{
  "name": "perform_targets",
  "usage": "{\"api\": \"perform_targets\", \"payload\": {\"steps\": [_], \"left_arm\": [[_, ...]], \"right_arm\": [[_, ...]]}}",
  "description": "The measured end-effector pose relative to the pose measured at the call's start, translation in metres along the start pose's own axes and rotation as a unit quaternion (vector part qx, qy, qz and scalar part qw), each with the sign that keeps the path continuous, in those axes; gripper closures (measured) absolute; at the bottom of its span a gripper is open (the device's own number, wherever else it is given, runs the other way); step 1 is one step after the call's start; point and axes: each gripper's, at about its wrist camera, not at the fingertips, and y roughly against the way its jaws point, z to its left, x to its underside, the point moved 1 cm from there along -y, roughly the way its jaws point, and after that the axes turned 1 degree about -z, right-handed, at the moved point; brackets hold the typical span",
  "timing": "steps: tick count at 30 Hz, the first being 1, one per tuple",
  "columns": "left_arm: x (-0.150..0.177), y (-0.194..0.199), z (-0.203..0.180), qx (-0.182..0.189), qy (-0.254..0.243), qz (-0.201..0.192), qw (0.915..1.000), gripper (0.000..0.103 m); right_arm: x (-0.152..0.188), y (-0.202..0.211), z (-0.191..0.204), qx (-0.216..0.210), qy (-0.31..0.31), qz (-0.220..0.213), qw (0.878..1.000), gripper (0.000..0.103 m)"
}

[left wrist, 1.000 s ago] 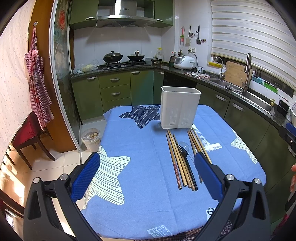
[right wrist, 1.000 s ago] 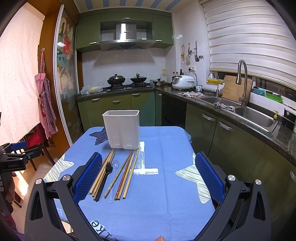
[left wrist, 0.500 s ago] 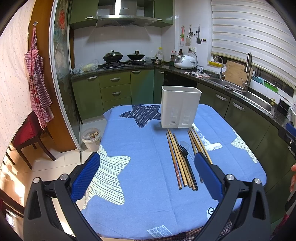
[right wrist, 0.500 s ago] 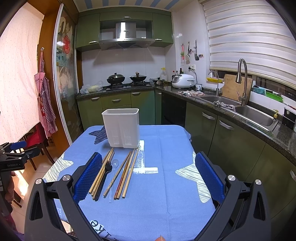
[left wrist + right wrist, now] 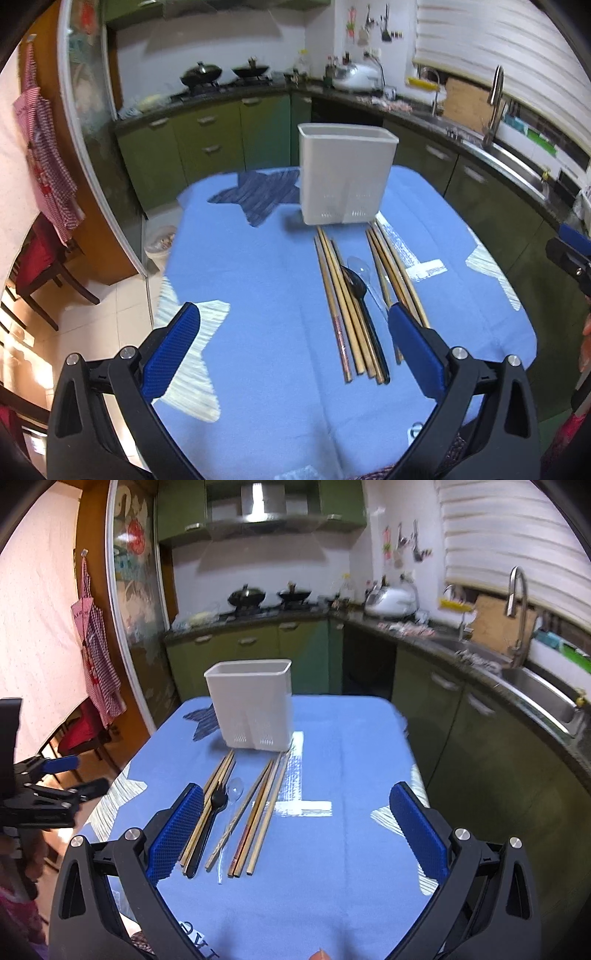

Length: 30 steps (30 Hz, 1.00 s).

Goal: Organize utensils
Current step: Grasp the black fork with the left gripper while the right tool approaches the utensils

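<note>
On the table: blue star-print cloth (image 5: 258, 295), kitchen counters behind.
Holder: white utensil holder (image 5: 345, 177) upright at the far middle of the cloth, nothing seen inside.
Utensils: two bundles of chopsticks (image 5: 345, 306) lie flat just before the holder, a black spoon (image 5: 356, 286) and a clear spoon (image 5: 234, 788) between them, all touching or nearly so.
Left gripper (image 5: 291, 343): jaws spread wide, holding nothing, above the near cloth.
Right gripper (image 5: 295, 827): jaws spread wide, empty, chopsticks beside its left pad.
Stage: nothing sorted yet, I judge.
Risk: sticks lie packed; a pinch may catch several or roll neighbours off.
Risk: flat on soft cloth, pads may snag fabric.
Risk: light holder could tip if knocked.
</note>
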Motion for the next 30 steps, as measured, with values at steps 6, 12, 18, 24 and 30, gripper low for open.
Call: {"api": "perform_targets", "payload": {"steps": [6,12,18,24,30], "left_arm": [[-0.019,-0.06,-0.017,0.041,0.019,0.09,0.9949,0.006],[-0.022,-0.114,-0.038,0.05,0.025,0.175,0.983,0.021],[-0.021,-0.14,-0.056,0.043,0.013,0.218,0.9748,0.036],[-0.02,-0.157,-0.064,0.057,0.025,0.251,0.966,0.058],[-0.02,-0.167,-0.069,0.063,0.03,0.261,0.9628,0.066]], "right_arm": [[-0.022,-0.059,-0.009,-0.014,0.01,0.074,0.997,0.004],[-0.027,-0.113,-0.019,-0.032,-0.003,0.146,0.989,0.004],[-0.024,-0.14,-0.025,-0.051,-0.014,0.173,0.984,0.004],[-0.021,-0.143,-0.026,-0.063,-0.015,0.177,0.982,0.004],[-0.019,-0.14,-0.027,-0.065,-0.018,0.174,0.982,0.004]]}}
